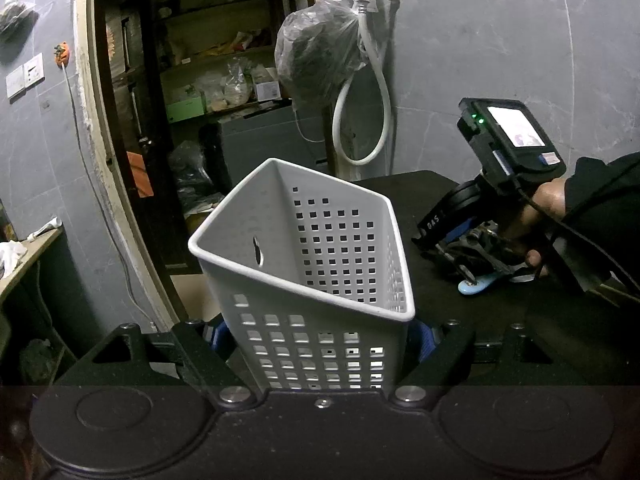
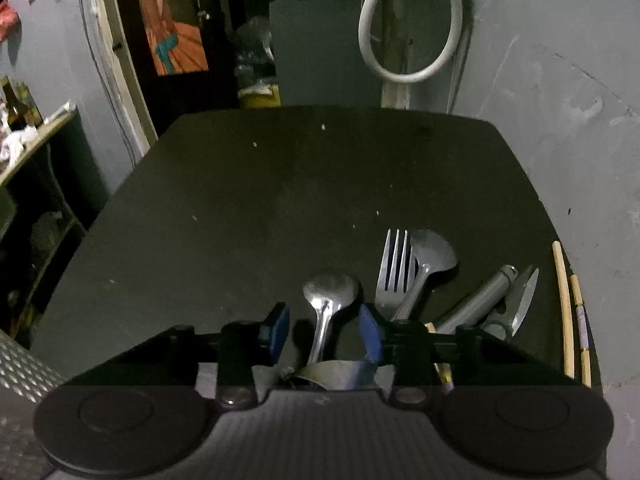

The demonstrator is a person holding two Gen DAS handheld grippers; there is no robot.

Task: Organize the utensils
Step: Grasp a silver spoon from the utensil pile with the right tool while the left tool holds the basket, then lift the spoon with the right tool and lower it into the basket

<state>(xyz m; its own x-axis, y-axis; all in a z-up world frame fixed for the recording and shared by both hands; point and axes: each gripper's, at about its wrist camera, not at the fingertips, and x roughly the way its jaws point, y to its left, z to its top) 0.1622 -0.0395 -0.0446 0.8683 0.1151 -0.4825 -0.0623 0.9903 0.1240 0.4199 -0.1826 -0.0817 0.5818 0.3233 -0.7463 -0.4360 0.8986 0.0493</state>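
In the left wrist view a white perforated basket (image 1: pixel 304 264) stands tilted with its mouth toward the camera. My left gripper (image 1: pixel 320 336) is shut on its lower walls, a blue pad on each side. In the right wrist view a metal spoon (image 2: pixel 330 292) lies on the black table (image 2: pixel 260 200), bowl pointing away. My right gripper (image 2: pixel 323 330) straddles its handle with a gap on both sides, so it is open. The left wrist view shows a hand holding the right gripper (image 1: pixel 466 276) low over a light-blue handle end (image 1: pixel 478 286).
Right of the spoon lie a fork (image 2: pixel 394 268), a flat metal server (image 2: pixel 434 254), a grey-handled tool (image 2: pixel 476 300), a pointed blade (image 2: pixel 524 300) and chopsticks (image 2: pixel 564 304) by the table's right edge. Behind the table are the wall, a white hose loop (image 1: pixel 362 120), a hanging bag (image 1: pixel 320 56) and a doorway.
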